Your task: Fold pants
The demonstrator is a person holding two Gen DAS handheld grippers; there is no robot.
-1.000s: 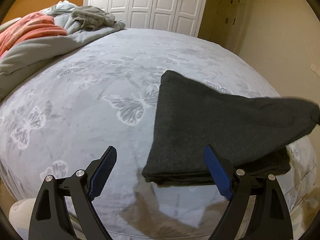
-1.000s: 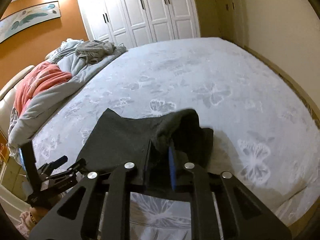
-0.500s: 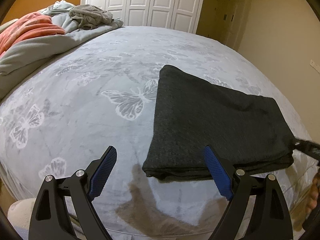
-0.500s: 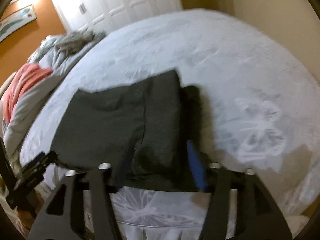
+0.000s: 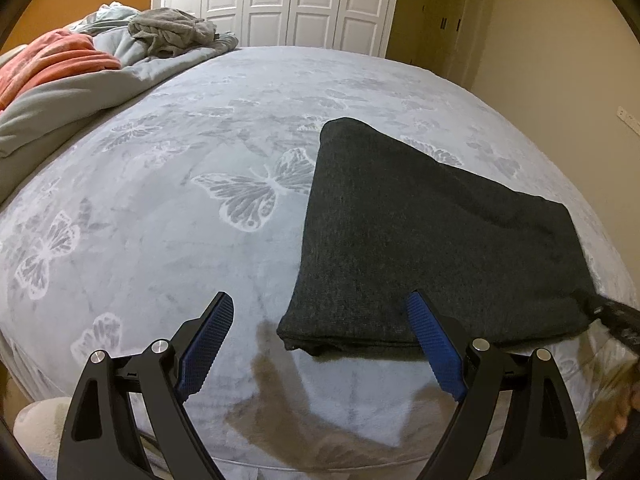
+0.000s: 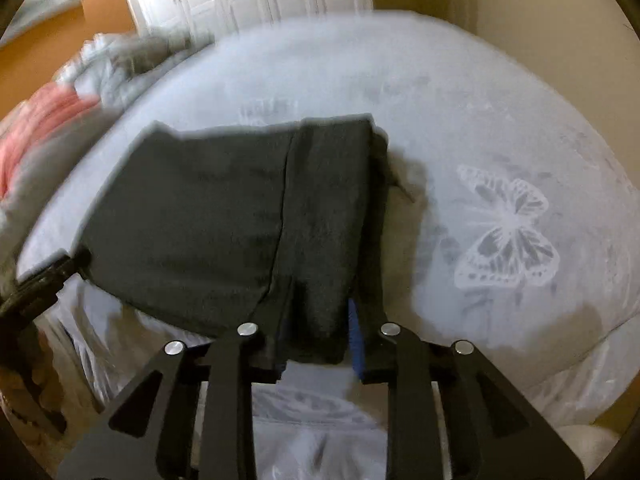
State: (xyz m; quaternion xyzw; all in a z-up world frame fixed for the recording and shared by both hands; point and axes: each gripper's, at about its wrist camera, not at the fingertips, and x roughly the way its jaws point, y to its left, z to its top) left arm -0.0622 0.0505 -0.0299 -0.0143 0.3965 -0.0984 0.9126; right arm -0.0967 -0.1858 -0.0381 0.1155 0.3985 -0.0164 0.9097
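the pants [image 5: 432,248] were seen lying folded into a dark grey slab on the bed [image 5: 240,140], close to its near edge, with a butterfly print just beside their left side in the left wrist view. the left gripper [image 5: 320,340] was held wide open just short of the pants' near left corner; its right finger overlapped the pants' front edge in the picture, but whether it touched the cloth could not be told, and nothing was held between the blue pads [image 5: 206,344].

in the right wrist view, which was blurred, the pants [image 6: 224,216] were shown flat on the bed [image 6: 480,100], and the right gripper [image 6: 320,340] was seen at their near right corner. its fingers stood partly apart with a flap of the pants between them; a blue pad [image 6: 355,340] lay against the cloth on the right, but it could not be told whether the flap was pinched. a heap of grey and coral bedding [image 5: 72,68] was piled on the bed, well apart from the pants, to their far left.
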